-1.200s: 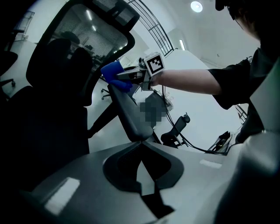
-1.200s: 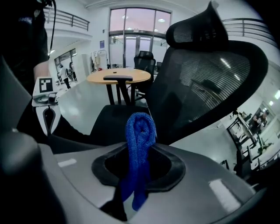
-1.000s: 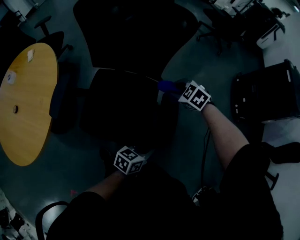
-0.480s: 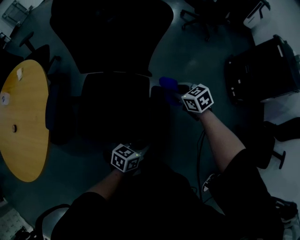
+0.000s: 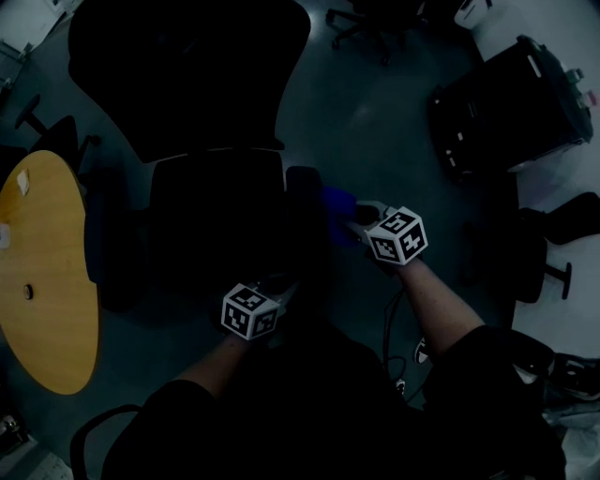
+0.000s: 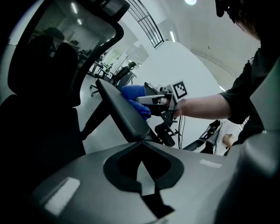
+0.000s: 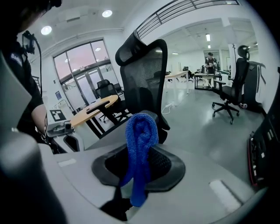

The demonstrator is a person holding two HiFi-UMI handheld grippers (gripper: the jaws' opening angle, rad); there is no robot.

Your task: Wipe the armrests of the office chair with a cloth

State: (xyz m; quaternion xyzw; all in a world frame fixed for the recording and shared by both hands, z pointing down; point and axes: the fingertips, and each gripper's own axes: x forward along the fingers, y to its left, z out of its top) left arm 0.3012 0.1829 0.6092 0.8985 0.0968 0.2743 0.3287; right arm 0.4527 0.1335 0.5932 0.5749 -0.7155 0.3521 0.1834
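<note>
right claw [image 7: 136, 179]: shut tight on the blue cloth [image 7: 141, 131]; the cloth bunches above the jaws, with a tail hanging below
left claw [image 6: 142, 186]: jaws together, nothing between them; held low at the seat front of the office chair [image 5: 216, 216]
cloth position: touching the top of the armrest [image 6: 124, 114] on the right-claw side
counts: 2 claws, 1 cloth, 1 chair being worked on, at least 3 other chairs [image 7: 227, 94] around it, 1 round surface
left claw view only: clear side look at the cloth against the armrest pad, with the right claw behind it
right claw view only: mesh backrest [image 7: 144, 78], big windows [image 7: 83, 61], ceiling lights [image 7: 107, 13], a person [image 7: 211, 59] standing far off
head view only: both forearms, both marker cubes [image 5: 396, 234], black case [image 5: 511, 103] to the right
surface [image 5: 42, 281]: round, yellow wood, left of the chair, a few small white bits on it, well apart from both claws
room: open office, glossy grey floor [image 5: 375, 112]; head view very dim
</note>
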